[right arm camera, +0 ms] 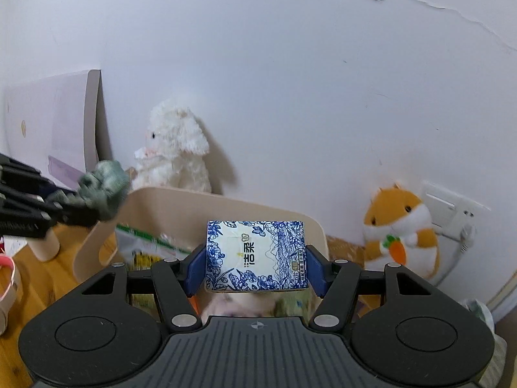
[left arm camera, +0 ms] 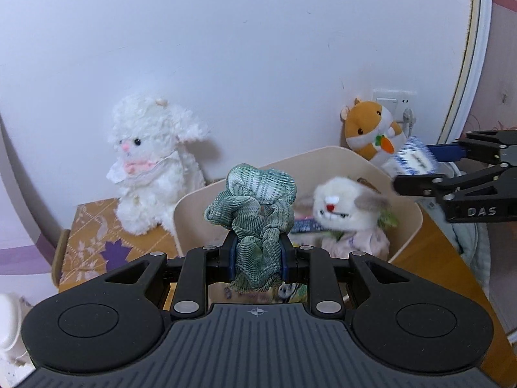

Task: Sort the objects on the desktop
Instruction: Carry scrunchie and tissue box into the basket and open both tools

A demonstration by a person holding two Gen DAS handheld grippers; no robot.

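A green scrunchie (left arm camera: 255, 223) is pinched between the pads of the left gripper (left arm camera: 257, 255), and a blue-patterned tissue pack (right arm camera: 256, 255) is clamped by the right gripper (right arm camera: 257, 266). Both are held above the beige bin (left arm camera: 410, 207), in which a grey-eared plush (left arm camera: 349, 213) lies.

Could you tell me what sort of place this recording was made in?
Most likely a bedroom or home study corner: plush toys, a white lamb and an orange hamster, lean against a painted wall with a socket, beside a beige storage bin on a wooden desk.
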